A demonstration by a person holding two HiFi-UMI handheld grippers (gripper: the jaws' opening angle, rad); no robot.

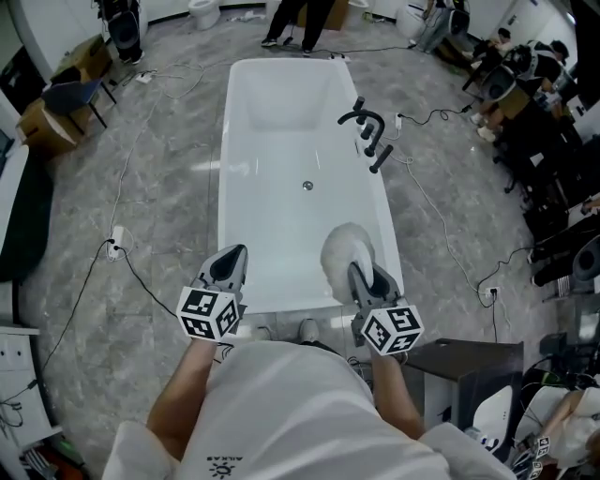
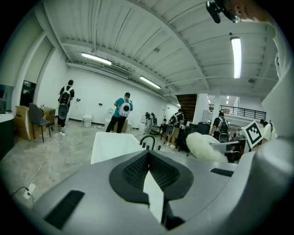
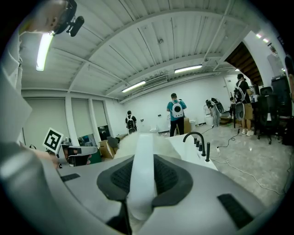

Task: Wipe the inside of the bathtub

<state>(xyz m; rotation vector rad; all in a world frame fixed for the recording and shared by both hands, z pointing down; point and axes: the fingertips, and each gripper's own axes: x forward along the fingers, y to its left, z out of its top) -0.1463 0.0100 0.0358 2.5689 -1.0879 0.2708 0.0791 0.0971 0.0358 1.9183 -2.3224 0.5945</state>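
Note:
The white bathtub runs away from me, with a drain in its floor and a black faucet on its right rim. My right gripper is over the tub's near right corner, shut on the white handle of a fluffy white duster. The duster's head hangs just above the near end of the tub. My left gripper hovers over the near left rim with its jaws together and nothing in them. The left gripper view shows the tub ahead and the duster to the right.
Black cables and a power strip lie on the grey floor left of the tub. A dark cabinet stands at my right. Chairs and boxes are at far left. People stand beyond the tub's far end.

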